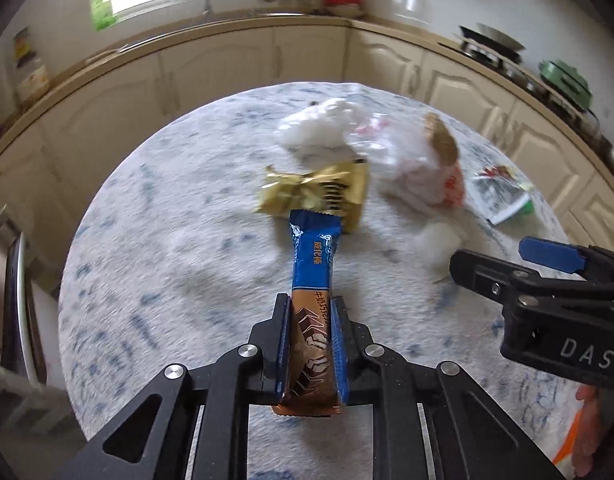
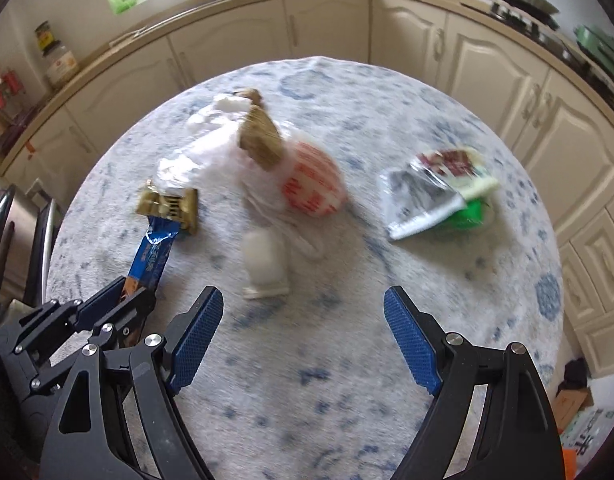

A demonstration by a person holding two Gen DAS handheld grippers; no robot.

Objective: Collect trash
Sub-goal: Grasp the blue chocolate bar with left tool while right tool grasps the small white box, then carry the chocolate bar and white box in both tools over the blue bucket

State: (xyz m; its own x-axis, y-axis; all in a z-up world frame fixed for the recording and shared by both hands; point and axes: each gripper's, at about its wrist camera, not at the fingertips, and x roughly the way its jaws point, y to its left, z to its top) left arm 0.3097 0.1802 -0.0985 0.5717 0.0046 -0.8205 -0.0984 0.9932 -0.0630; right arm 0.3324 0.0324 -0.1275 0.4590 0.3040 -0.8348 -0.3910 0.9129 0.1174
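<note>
- left gripper (image 1: 310, 312) clamped on blue-brown snack wrapper (image 1: 313, 280), pads pressing both its sides; wrapper's far end sticks out past the fingertips
- gold wrapper (image 1: 315, 196) just beyond that far end, maybe touching, blurred
- right gripper (image 2: 303, 312) jaws wide apart, nothing between
- white plastic bag (image 2: 267, 172) ahead of right fingertips on round table (image 2: 307, 400)
- green-white packet (image 2: 439, 196) ahead, right of them

So on the table (image 2: 307, 360), the candy bar (image 1: 313, 276) sat clamped in the left tongs (image 1: 310, 312), its far end touching the foil wrapper (image 1: 319, 194). Right of that was the plastic bag (image 2: 283, 176), then the opened packet (image 2: 439, 196) further right. Right tongs (image 2: 303, 312) hung spread just before the bag.
</note>
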